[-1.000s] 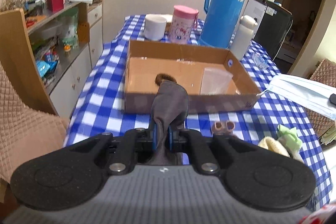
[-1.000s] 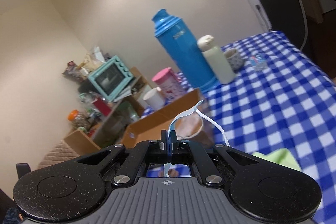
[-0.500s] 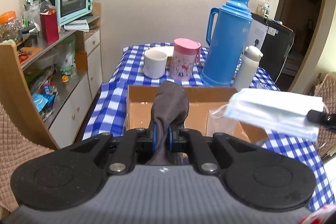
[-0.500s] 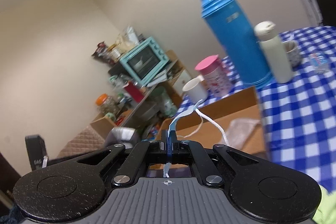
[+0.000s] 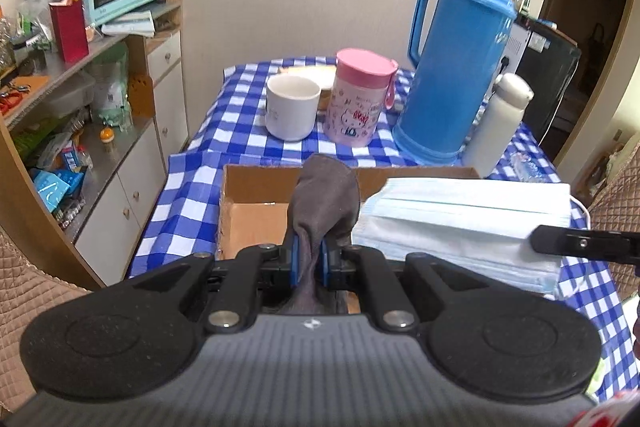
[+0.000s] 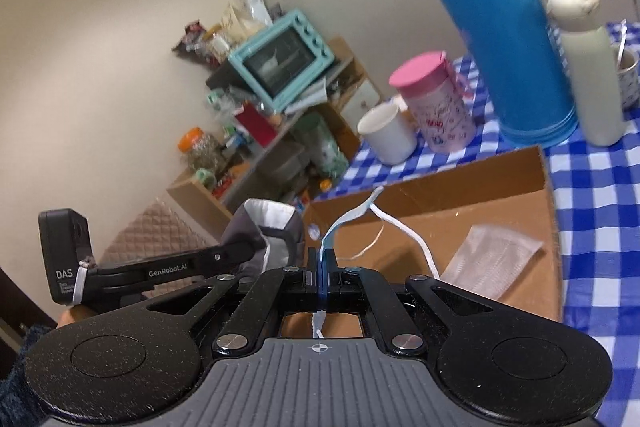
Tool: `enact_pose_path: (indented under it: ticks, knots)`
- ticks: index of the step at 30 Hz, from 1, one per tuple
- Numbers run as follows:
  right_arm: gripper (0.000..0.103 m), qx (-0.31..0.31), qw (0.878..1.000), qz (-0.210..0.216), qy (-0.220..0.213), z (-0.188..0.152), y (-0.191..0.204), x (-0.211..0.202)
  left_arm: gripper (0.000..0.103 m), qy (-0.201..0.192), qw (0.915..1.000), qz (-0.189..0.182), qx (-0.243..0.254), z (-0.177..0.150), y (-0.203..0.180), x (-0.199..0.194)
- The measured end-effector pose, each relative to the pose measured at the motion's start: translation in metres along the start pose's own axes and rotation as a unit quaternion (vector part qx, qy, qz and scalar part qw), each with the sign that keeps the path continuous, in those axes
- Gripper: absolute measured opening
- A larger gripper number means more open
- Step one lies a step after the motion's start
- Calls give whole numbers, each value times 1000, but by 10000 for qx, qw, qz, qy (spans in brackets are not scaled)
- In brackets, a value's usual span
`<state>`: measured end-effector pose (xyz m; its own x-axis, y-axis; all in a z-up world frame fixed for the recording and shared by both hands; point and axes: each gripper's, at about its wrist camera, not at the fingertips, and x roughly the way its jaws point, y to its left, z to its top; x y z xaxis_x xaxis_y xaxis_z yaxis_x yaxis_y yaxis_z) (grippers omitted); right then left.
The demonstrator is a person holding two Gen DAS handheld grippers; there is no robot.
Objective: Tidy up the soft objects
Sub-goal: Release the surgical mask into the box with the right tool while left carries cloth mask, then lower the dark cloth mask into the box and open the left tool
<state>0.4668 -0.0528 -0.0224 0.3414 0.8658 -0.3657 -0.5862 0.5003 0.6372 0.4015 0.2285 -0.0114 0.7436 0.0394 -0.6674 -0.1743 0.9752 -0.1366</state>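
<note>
Over the cardboard box (image 6: 472, 179), only the right wrist view shows the pink mask (image 6: 494, 261); left gripper (image 5: 308, 259) pinches a grey sock (image 5: 324, 203), right gripper (image 6: 322, 267) a blue mask (image 5: 464, 223).

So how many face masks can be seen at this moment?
2. A blue face mask hangs in the right gripper, held over the cardboard box. A pink face mask lies flat inside the box. Others may be hidden behind the grippers.

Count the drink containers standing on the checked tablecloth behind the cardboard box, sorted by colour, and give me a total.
Blue: 1, the thermos
Pink: 1, the lidded cup
White or cream: 2, the mug and the bottle
Patterned: 1, the small cup
Total: 5
</note>
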Motion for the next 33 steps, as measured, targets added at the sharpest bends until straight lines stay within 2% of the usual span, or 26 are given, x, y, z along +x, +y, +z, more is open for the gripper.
enact_pose_path:
  ticks: [4,6,10,15,26,28,29,30,32,33]
  knots:
    - [0,26,9993,16,360,4,-17,27,9,218,9997,51,17,-2,1,25]
    - [0,27,9986,-107,516,4,-26,40,9,331,9994,90,47,-4,2,37]
    - [0,87,9949,-544,841,-2,-45,64,9,515,9985,145,126,-6,2,56]
    - [0,182,9892,-1034,1020,-5,-64,80,9,633,9977,167,193,-8,1,69]
    - [1,-486,9679,-2160,1187,-12,-56,93,10,859,9955,292,290,-8,-1,87]
    - [7,-637,9639,-2298,1183,-14,-52,97,13,941,9944,331,335,-9,-1,91]
    - [18,-691,9617,-2371,1188,-15,-50,98,14,967,9941,362,340,-9,-1,92]
    - [36,-729,9599,-2423,1207,-16,-49,99,17,973,9938,383,364,-10,-1,93]
    - [58,-870,9541,-2572,1262,-19,-46,101,23,992,9931,434,454,-11,-2,93]
    - [60,-958,9515,-2644,1243,-21,-44,100,27,993,9926,474,505,-11,-3,93]
